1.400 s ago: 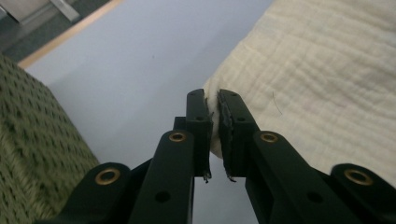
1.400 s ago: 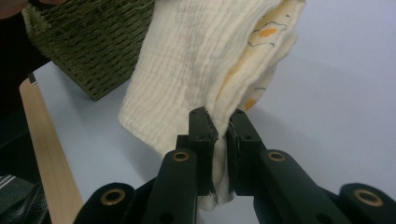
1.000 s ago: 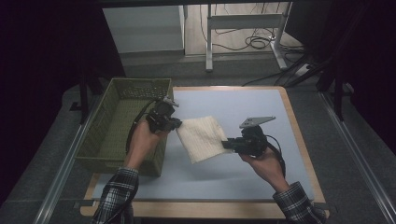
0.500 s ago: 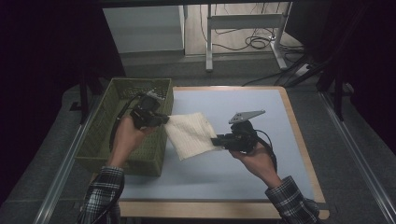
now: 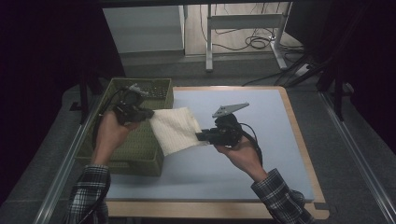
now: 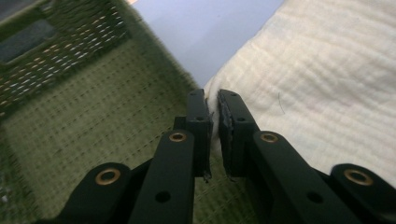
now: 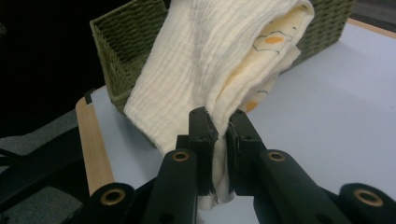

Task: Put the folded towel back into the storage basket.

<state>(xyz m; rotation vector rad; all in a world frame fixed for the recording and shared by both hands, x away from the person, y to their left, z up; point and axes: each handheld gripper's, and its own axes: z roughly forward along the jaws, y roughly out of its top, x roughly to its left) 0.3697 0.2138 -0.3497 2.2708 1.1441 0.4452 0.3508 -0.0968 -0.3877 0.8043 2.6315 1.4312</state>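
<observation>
A soft cream-yellow folded cloth [image 5: 175,129] hangs in the air left of the middle of the high view — stretched over the edge of the green woven basket [image 5: 140,156] at the left. The left gripper [image 5: 148,113] pinches its upper left corner tight, and the right gripper [image 5: 200,136] pinches its right edge — both jaws are closed on it above the pale blue table mat [image 5: 243,163].

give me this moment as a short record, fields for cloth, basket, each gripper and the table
cloth: folded cream cloth, held up between the two grippers, partly over the basket's rim
basket: green woven basket at the table's left edge
left gripper: left gripper over the basket, jaws shut on one cloth edge
right gripper: right gripper over the mat, jaws shut on the opposite edge
table: pale blue mat with a wooden border
</observation>
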